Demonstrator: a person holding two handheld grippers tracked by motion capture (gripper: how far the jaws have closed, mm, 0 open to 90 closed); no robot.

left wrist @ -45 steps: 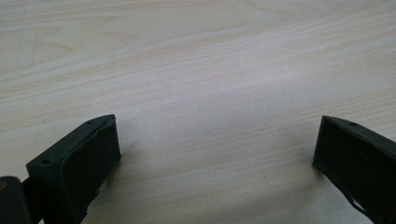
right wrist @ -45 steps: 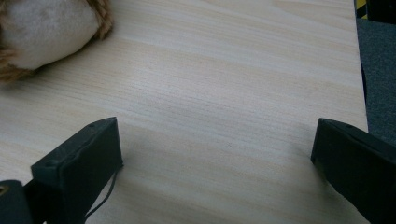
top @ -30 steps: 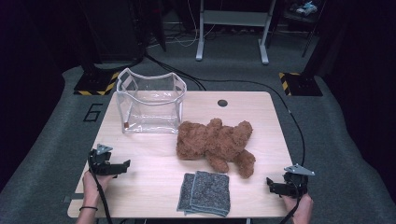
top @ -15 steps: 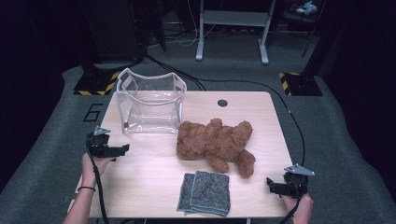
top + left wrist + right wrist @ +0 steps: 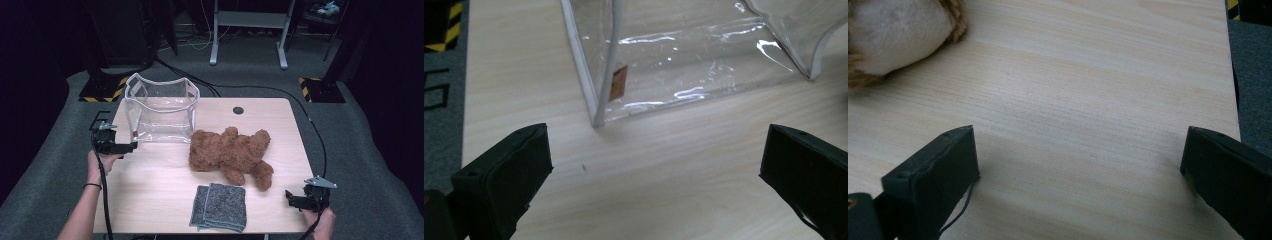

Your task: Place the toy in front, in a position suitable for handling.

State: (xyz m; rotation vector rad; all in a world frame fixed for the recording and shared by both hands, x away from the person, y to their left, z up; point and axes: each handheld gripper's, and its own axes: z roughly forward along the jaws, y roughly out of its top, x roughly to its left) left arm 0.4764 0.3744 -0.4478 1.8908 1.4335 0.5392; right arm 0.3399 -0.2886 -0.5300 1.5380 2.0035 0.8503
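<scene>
high view: overhead, forward-down, far | gripper views: low, close — all share table (image 5: 165,175)

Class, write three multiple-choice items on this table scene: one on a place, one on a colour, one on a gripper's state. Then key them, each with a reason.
1. Where does the clear bag stand?
A. far left of the table
B. near right corner
C. on the teddy

2. What colour is the teddy bear?
A. blue
B. brown
C. white

3. How do the left gripper's jaws stand?
A. shut on cloth
B. shut empty
C. wide open

Key: A, it sits at the far left of the table; B, its fur is brown; C, bare wood shows between the jaws.
</scene>
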